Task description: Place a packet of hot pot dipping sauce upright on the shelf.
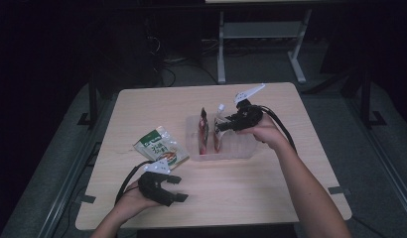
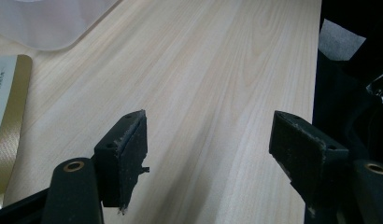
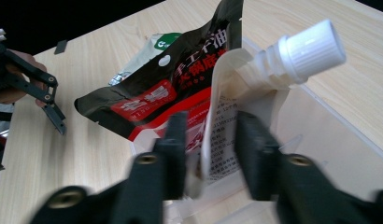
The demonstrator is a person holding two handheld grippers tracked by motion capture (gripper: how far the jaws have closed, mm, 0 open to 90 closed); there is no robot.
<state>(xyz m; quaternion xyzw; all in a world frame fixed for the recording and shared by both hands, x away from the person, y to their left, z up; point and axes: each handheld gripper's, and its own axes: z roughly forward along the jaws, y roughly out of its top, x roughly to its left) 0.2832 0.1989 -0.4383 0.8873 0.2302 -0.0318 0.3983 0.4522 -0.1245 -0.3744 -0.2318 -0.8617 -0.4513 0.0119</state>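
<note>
A clear plastic bin (image 1: 241, 148) stands mid-table with two pouches upright in it: a black-and-red one (image 1: 204, 130) (image 3: 180, 74) and a white one with a screw-cap spout (image 1: 220, 136) (image 3: 227, 107). My right gripper (image 1: 219, 126) (image 3: 210, 140) reaches into the bin from the right. Its jaws stand on either side of the white pouch with a gap, so it is open. A green-and-white packet (image 1: 161, 147) (image 2: 5, 116) lies flat to the left of the bin. My left gripper (image 1: 177, 188) (image 2: 208, 149) rests low over bare table near the front edge, open and empty.
The wooden table (image 1: 271, 193) ends close on my left gripper's right side in its own view, with dark floor beyond. A corner of the bin (image 2: 49, 21) lies ahead of the left jaws. Desk legs (image 1: 221, 49) stand behind the table.
</note>
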